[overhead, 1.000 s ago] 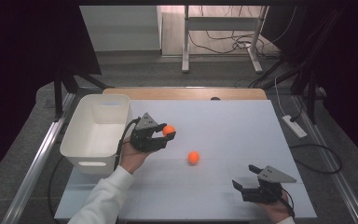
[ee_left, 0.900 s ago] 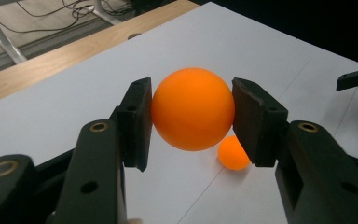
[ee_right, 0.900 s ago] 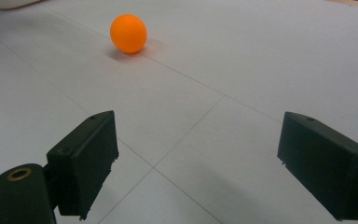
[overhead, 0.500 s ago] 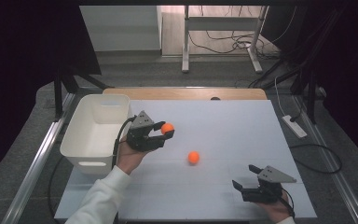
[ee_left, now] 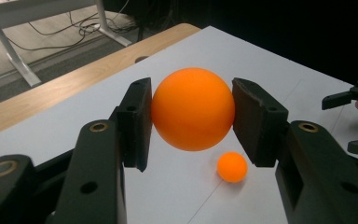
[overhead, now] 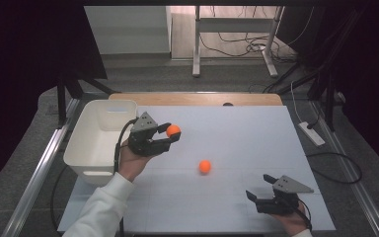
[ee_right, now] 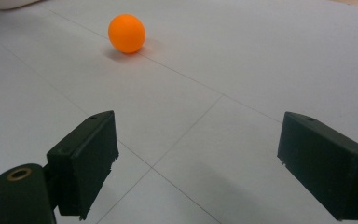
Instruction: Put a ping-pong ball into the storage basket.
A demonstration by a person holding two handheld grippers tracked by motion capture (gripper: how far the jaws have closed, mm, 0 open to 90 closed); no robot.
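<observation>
My white table [overhead: 237,123] carries a white bin [overhead: 96,140] and, well right of the bin, one orange ball [overhead: 205,166].

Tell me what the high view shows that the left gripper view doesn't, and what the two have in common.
The high view takes in the white bin by the left gripper, the person's white sleeve, and the whole white table. The left gripper view shows, close up, both black pads pressing the sides of the held orange ball, lifted off the table. Both show that held ball, the second orange ball lying loose on the table, and the right gripper with its jaws open and nothing between them.
</observation>
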